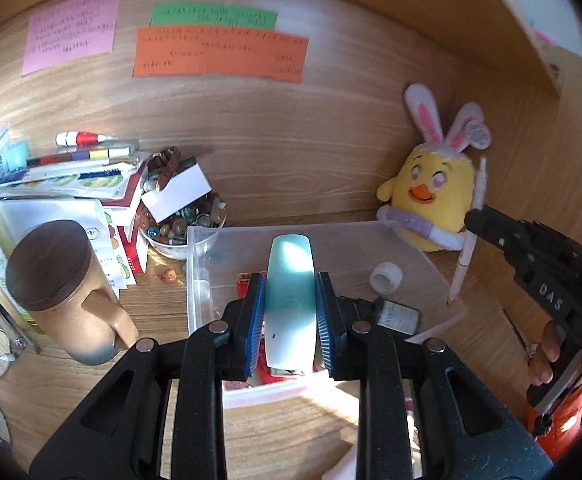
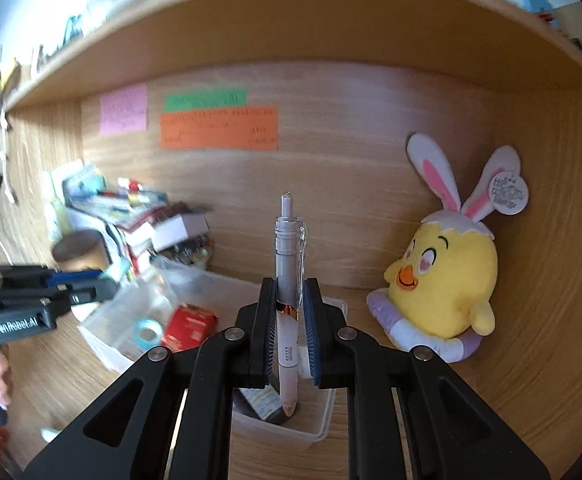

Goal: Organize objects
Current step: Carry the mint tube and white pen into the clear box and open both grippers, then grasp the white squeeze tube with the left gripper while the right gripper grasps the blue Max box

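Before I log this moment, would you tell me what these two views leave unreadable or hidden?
- Left wrist view: writing on the orange note is too small to read.
- Left wrist view: the left gripper and its teal case hide the clear bin contents beneath.
- Right wrist view: the stationery pile is blurred.
- Right wrist view: the pen tip's contact is unclear.

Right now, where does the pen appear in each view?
Left wrist view: the pen is at the right edge, upright in the right gripper, beside the plush chick.
Right wrist view: the pen is at centre, between the jaws.
Shared landmark: the plush chick.
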